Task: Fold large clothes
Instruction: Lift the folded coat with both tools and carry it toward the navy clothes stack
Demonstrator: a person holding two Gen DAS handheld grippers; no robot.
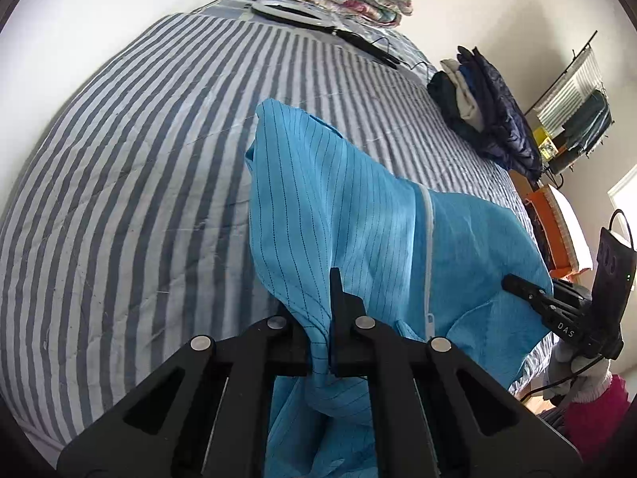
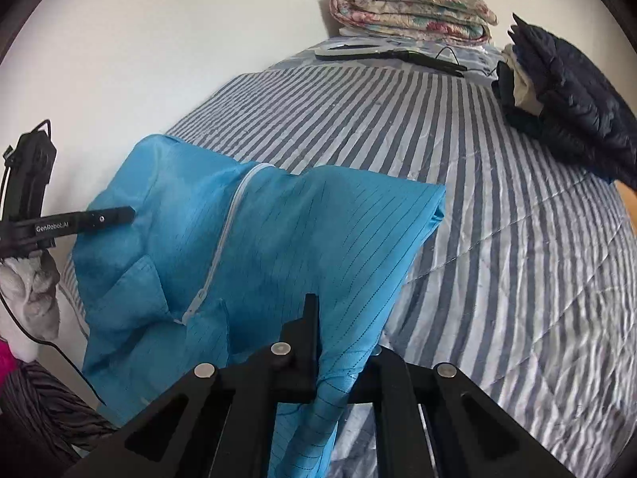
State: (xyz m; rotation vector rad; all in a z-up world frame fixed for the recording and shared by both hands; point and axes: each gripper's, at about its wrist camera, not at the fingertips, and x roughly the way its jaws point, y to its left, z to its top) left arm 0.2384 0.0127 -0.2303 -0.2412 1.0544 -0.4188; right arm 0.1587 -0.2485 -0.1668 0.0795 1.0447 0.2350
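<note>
A large blue garment (image 1: 338, 199) with thin dark stripes and a white zipper (image 1: 428, 247) is lifted off the striped bed (image 1: 139, 159) and hangs between the two grippers. My left gripper (image 1: 331, 318) is shut on a bunched edge of the cloth, which drapes down between its fingers. In the right wrist view my right gripper (image 2: 318, 334) is shut on another edge of the same blue garment (image 2: 278, 231). Each gripper also shows in the other's view: the right one (image 1: 513, 283) at the garment's right side, the left one (image 2: 125, 214) at its left side.
A folded floral quilt (image 2: 414, 8) lies at the head of the bed (image 2: 497, 199), with a white ring-shaped device and black cable (image 2: 390, 53) in front of it. A pile of dark folded clothes (image 2: 565, 91) sits at the bed's right edge. An orange box (image 1: 545, 219) and a wire rack (image 1: 577, 99) stand beyond.
</note>
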